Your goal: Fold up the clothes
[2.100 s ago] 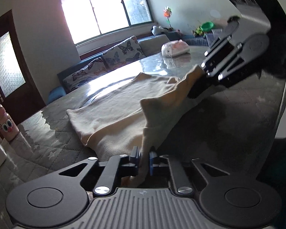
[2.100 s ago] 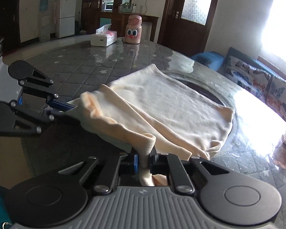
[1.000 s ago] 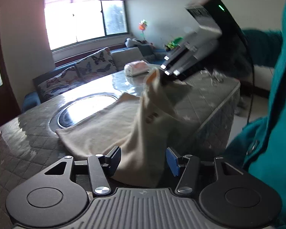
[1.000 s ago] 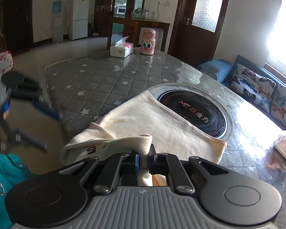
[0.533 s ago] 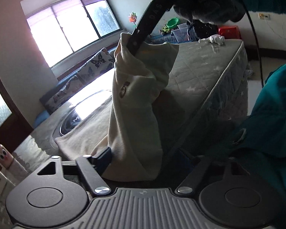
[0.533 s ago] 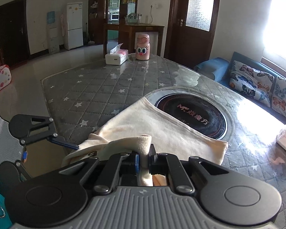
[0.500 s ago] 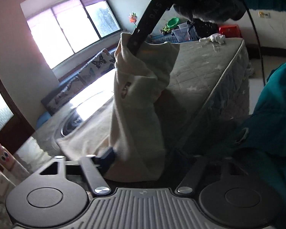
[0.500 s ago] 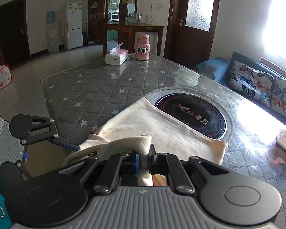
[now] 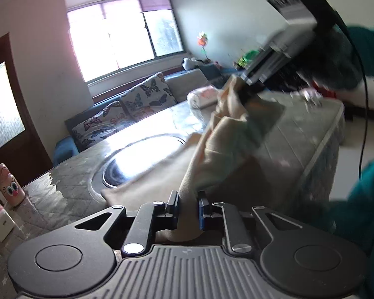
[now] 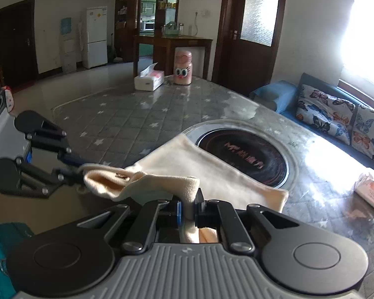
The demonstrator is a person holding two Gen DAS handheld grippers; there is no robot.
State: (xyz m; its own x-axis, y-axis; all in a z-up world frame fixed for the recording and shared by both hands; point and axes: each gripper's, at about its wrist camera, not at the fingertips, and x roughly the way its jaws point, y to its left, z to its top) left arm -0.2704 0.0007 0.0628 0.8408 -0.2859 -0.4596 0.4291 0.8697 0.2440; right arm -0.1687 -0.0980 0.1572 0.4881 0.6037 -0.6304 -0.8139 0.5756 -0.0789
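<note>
Now our left gripper (image 9: 188, 208) is closing its fingers on a fold of the cream knit garment (image 10: 204, 164); half a second ago they stood wide with the cloth hanging loose between them, and in the left wrist view the pads already have fabric between them. Our right gripper (image 10: 187, 208) is clamped narrow on another bunch of the same cloth, as it was a second ago, and has barely shifted. We judge this a re-grip: with both near corners taken, the near edge can be carried over for a fold.

The garment lies partly on the grey quilted star-patterned bench (image 10: 127, 124), its far part flat beside and just over the rim of the round black inset cooktop (image 10: 246, 159), its near edge lifted off the bench's edge between our two grippers.

Counting:
- one garment, two grippers
- one cooktop
- one white tissue box (image 10: 149, 81) and one pink cartoon-eyed flask (image 10: 183, 68), side by side at the far end
- one pink-and-white soft packet (image 10: 370, 190) at the right edge
- two butterfly-print cushions (image 10: 324, 111) on the sofa beyond.
</note>
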